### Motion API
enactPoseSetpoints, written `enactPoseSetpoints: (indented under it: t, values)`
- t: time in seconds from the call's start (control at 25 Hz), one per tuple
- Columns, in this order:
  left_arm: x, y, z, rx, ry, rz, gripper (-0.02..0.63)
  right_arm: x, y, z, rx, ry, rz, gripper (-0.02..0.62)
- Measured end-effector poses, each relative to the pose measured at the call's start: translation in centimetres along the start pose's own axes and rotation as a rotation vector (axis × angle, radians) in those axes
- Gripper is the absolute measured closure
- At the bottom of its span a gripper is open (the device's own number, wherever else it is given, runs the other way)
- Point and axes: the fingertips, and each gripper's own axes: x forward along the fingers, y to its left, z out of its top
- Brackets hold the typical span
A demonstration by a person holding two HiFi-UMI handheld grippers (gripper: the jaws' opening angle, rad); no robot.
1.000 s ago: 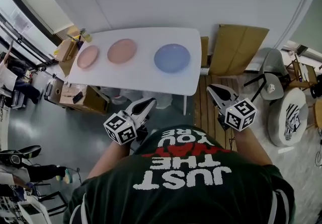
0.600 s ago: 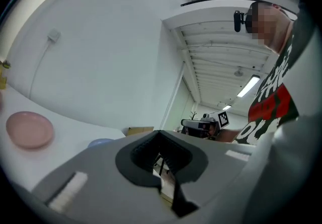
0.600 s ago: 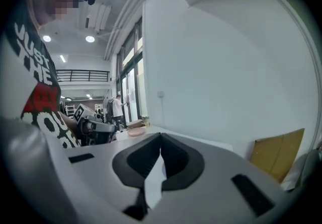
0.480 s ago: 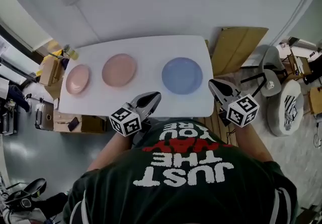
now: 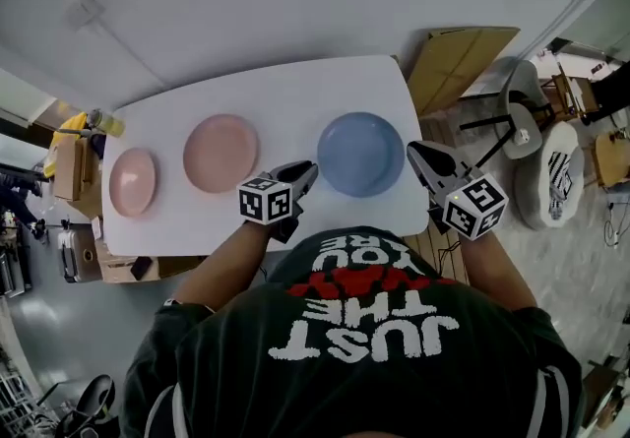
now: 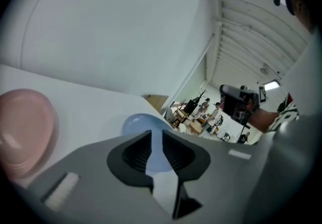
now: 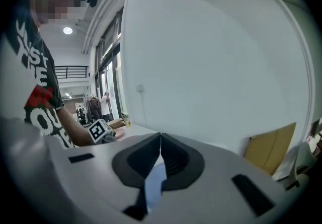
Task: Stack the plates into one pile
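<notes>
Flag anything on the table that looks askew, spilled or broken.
Nothing stands out. The small pink plate, the larger pink plate and the blue plate lie flat and apart in a row on the white table.

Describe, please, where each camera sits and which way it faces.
Head view: on the person's head, down at the table and plates; shirt, left gripper, right gripper show.
Left gripper view: on that gripper, along its opening, empty jaws toward the blue plate; right gripper shows.
Right gripper view: on that gripper, along shut jaws over the table; left arm shows.
Shared: the blue plate.
</notes>
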Motion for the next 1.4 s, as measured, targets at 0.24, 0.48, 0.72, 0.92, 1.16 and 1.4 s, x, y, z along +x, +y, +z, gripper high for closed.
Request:
enactPoseSetpoints:
  t: [0.24,0.48,0.72,0.92,1.16,1.4]
  values:
    - [6.3,6.2,-4.4,-0.107,0.194,0.195,0.466,1.2,-3.2,-1.7,0.005,0.053,0.056,0.589]
    - [10.0,8.2,-7.9,-0.252,0.305,0.289,0.460,0.2,-6.1,-3.5,0.026,0.088,0.067,0.589]
    - [10.5,9.1,-7.8,-0.503,0.226,0.346,0.572,-2.3,-8.4,-4.9,0.048,0.109,0.045,0.589]
    - [9.5,8.7,-5.1,-0.654,0.053,0.362,0.583,-2.4,-10.1,-4.1,0.035,0.095,0.079,0.589]
    - [0.8,11.3,2.2,-0.725,-0.221,0.404,0.583,4.7,-6.9,0.3,-0.067,0.061,0.214,0.589]
    - [-19.8,19.9,4.2,-0.835,-0.570,0.577,0.583,18.5,5.7,5.9,-0.222,0.018,0.443,0.589]
